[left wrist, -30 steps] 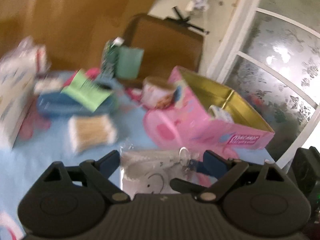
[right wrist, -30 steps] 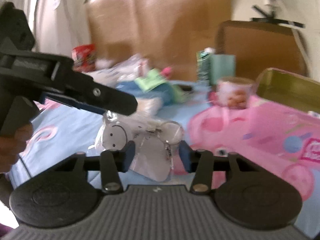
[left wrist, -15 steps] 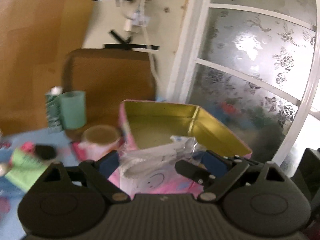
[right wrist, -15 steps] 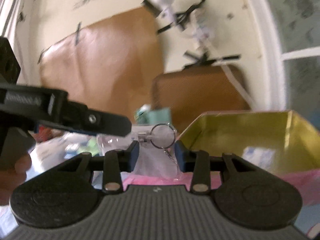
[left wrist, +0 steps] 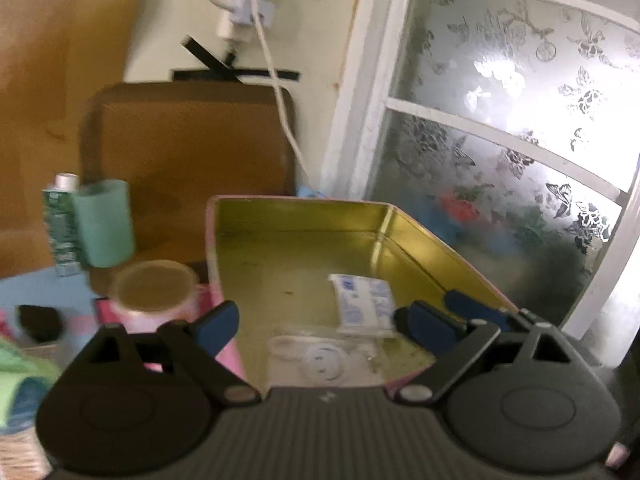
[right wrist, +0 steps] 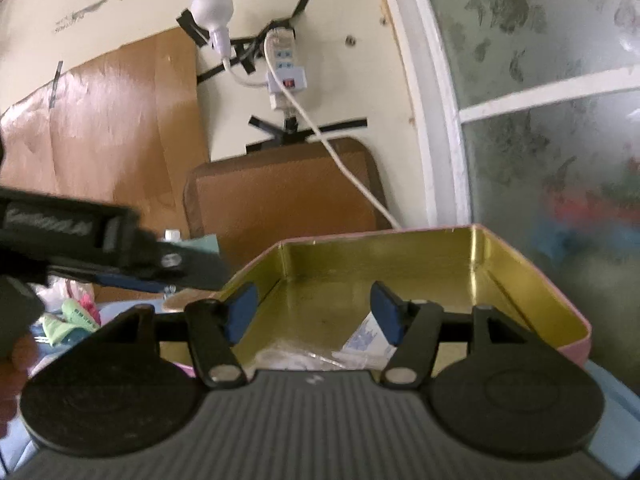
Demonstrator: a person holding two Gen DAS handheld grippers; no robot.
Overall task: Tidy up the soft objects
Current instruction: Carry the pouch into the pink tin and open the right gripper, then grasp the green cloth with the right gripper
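Left wrist view only: a green tube and a teal cup are seen standing side by side left of the tin, with a pink-sided tub just in front of them and green cloth at the left edge. The bag's smiley print is legible here alone.

Right wrist view only: a bulb and a power strip are seen taped to the wall, a white cable running down behind the tin. The left tongs are seen from the side, blurred, at the tin's left rim, with part of a hand at the picture's edge.

Bag: clear, crinkled plastic, flat, with a white smiley face inside. It lies on the tin's gold floor, near corner, touching a white-and-blue sachet behind it. In the right wrist view the bag is glimpsed only partly, over the housing.

Left tongs: spread wide, nothing pinched; the bag is seen between and below the pads, untouched.

Right tongs: spread, jaws having just been opening; nothing is between them, the bag lying below.
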